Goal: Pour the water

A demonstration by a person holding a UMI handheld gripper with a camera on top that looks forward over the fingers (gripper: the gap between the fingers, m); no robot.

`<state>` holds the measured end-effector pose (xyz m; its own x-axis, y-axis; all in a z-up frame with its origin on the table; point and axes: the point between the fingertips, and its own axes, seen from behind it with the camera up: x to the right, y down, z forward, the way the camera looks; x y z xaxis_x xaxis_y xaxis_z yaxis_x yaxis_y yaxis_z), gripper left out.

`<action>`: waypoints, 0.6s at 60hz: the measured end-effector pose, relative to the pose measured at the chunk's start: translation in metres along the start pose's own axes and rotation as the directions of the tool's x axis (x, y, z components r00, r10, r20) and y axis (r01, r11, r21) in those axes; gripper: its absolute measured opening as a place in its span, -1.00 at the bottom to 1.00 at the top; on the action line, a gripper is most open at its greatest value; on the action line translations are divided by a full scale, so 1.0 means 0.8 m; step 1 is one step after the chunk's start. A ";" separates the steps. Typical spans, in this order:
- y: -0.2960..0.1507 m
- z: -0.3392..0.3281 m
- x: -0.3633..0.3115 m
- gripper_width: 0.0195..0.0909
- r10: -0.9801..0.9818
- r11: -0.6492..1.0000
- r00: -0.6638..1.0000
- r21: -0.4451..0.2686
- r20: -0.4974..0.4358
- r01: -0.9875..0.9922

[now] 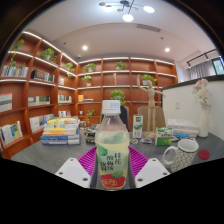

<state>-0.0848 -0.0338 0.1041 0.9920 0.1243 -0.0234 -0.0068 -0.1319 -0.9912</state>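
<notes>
A library-like office or reading room: well beyond the tongs, orange-lit wooden shelves (pixel 40 85) line the back walls, holding books and small potted plants (pixel 117 96). Just ahead of the tongs, the grey counter (pixel 40 155) carries a stack of books (pixel 61 131) and boxes. Round lights (pixel 127 15) are set in the white ceiling

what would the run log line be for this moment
gripper: shut on bottle | bottle: upright, capped, between pads | mug: on table beside it, apart | pour: not begun
</notes>
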 end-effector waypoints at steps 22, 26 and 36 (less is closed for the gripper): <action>0.001 -0.011 0.024 -0.52 0.182 0.983 0.983 -0.036 -0.019 -0.183; -0.010 -0.016 0.034 -0.52 0.336 0.941 0.942 -0.021 -0.010 -0.337; -0.034 -0.018 0.068 -0.51 0.723 0.691 0.691 0.006 0.008 -0.723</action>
<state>-0.0286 -0.0374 0.1313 0.6795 -0.0017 -0.7337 -0.7225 -0.1753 -0.6687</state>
